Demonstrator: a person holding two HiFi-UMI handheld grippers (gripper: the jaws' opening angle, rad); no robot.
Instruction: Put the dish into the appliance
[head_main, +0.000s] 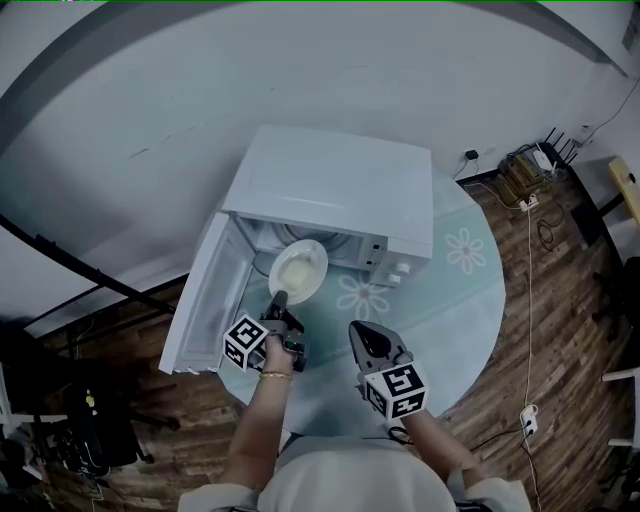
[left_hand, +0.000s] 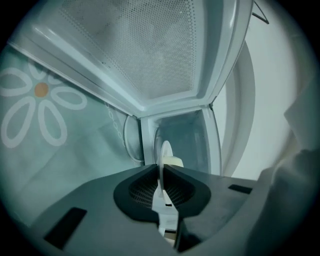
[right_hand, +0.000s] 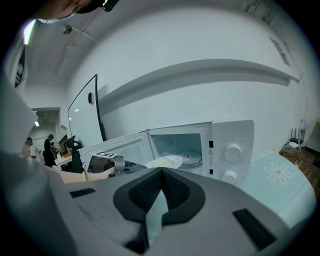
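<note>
A white dish (head_main: 298, 270) with pale food on it hangs at the mouth of the white microwave (head_main: 340, 185), whose door (head_main: 200, 300) swings open to the left. My left gripper (head_main: 280, 300) is shut on the dish's near rim. In the left gripper view the dish (left_hand: 163, 155) stands edge-on between the jaws, with the cavity (left_hand: 187, 140) straight behind it. My right gripper (head_main: 362, 335) hovers over the table right of the left one, shut and holding nothing. In the right gripper view the dish (right_hand: 167, 161) sits in front of the open microwave (right_hand: 232, 145).
The microwave stands on a round pale-green table (head_main: 455, 300) printed with white flowers. Around it lies wooden floor with cables and a power strip (head_main: 527, 200) at the right. The glass turntable (right_hand: 192, 157) rests inside the cavity. People stand far off at the left (right_hand: 50, 147).
</note>
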